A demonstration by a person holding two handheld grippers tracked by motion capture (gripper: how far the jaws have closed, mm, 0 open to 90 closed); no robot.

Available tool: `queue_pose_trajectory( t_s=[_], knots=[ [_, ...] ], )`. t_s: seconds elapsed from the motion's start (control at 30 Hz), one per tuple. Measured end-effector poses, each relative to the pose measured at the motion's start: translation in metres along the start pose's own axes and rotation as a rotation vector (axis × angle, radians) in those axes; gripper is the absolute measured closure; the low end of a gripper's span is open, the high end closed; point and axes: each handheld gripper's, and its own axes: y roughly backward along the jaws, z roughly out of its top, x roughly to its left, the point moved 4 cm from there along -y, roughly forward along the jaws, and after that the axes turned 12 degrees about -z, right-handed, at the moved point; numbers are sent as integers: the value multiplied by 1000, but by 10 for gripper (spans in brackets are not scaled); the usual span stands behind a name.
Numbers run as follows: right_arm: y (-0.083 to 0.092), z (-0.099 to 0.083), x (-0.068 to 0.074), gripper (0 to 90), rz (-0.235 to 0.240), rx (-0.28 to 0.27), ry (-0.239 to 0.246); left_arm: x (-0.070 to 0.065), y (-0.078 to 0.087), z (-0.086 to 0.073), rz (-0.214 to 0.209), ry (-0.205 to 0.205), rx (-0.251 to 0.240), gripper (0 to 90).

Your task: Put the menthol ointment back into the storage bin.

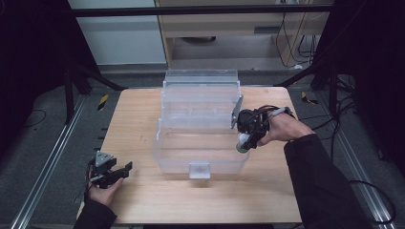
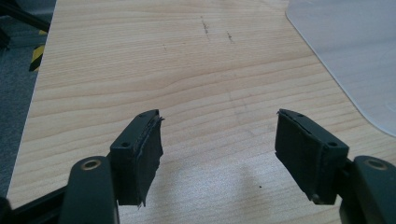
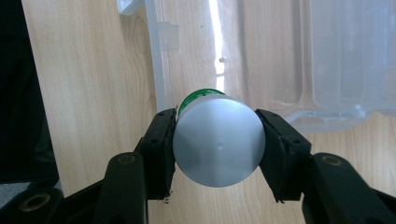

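Centre of high view: clear lidded box (image 1: 200,148) open on wooden surface (image 1: 143,200). Right gripper (image 1: 248,138) at box's right edge, jaws clamped on green-and-silver canister (image 3: 217,140), seemingly for loading. Left gripper (image 1: 112,172) lower left, jaws apart, empty.

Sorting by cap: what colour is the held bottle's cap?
Silver-grey cap, on a green bottle; right gripper view shows it best.

Counter (image 1: 143,200): light wood, visible grain, faint scuffs. Floor (image 1: 33,143): grey carpet, with metal rails (image 1: 45,176) running along both sides of the counter. Yellow-black hazard tape (image 1: 102,101) on floor at left and right. Dark frame bar (image 1: 191,10) overhead. Beyond: pale wooden cabinet (image 1: 224,24), white panel (image 1: 119,33), loose cables (image 1: 296,33). Dark curtains at both edges.
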Motion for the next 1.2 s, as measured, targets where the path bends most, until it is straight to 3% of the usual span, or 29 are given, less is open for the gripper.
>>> queue_pose_trajectory(
  t_s=[0.47,1.2],
  knots=[
    [-25,10,-1,503,-1,0,23,0,0,0,0,-1,0,311],
    [-55,-5,1,502,23,20,-4,1,-1,0,1,0,1,311]
  ],
)
